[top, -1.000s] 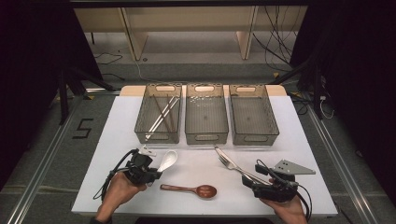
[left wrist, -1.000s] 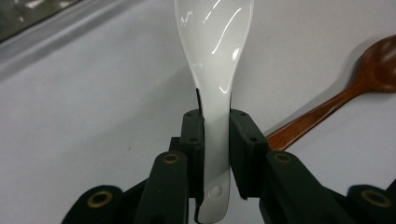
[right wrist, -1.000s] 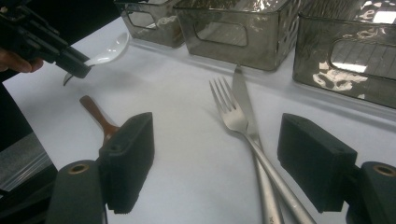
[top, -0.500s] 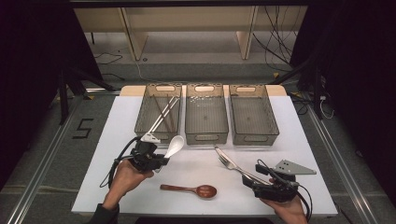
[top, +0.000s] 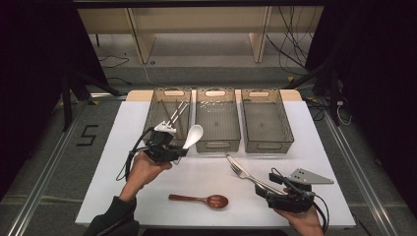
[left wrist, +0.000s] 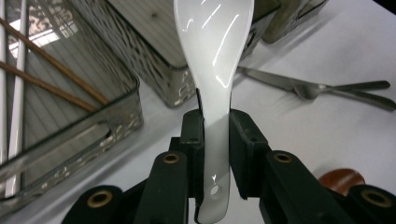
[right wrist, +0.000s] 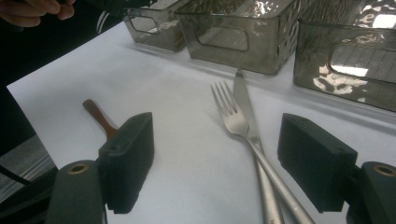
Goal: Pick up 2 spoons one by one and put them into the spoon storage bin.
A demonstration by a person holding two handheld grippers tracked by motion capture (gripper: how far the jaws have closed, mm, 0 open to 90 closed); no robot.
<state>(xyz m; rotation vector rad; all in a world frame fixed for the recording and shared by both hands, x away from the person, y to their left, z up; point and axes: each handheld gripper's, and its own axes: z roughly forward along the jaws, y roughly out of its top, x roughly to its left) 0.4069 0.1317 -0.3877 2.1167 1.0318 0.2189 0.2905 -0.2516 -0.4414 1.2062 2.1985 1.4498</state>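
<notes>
one spoon held: the white ceramic spoon (left wrist: 212, 70) sits by its handle between the pads of the left gripper (top: 169, 147), bowl pointing up and away, raised off the table just in front of the left bin (top: 164, 118) and the middle bin (top: 217, 118).
left tongs: clamped on the white ceramic spoon handle; the left gripper view has both pads pressed against it, low on the handle.
right tongs: the right gripper (right wrist: 219, 158) stands wide open with nothing between its pads, low over the table with the fork (right wrist: 233, 116) and knife (right wrist: 243, 100) lying ahead of it.
bins: three smoky plastic bins in a row; the left bin holds chopsticks (left wrist: 51, 79), the middle bin and the right bin (top: 266, 118) look empty from above.
risk, slip: glazed ceramic is slick and the grip is near the handle end, so, in my judgement, a quick tilt could let the heavy bowl swing or slide out.
risk, knock: the bowl is close to the near wall of the middle bin; carried too low it could strike the rim and chip or shove the bin.
edges and room: open white table (top: 206, 169) lies between the two hands; the wooden spoon (top: 199, 200) rests near the front edge, well apart from the left gripper. space above the bins is free.
</notes>
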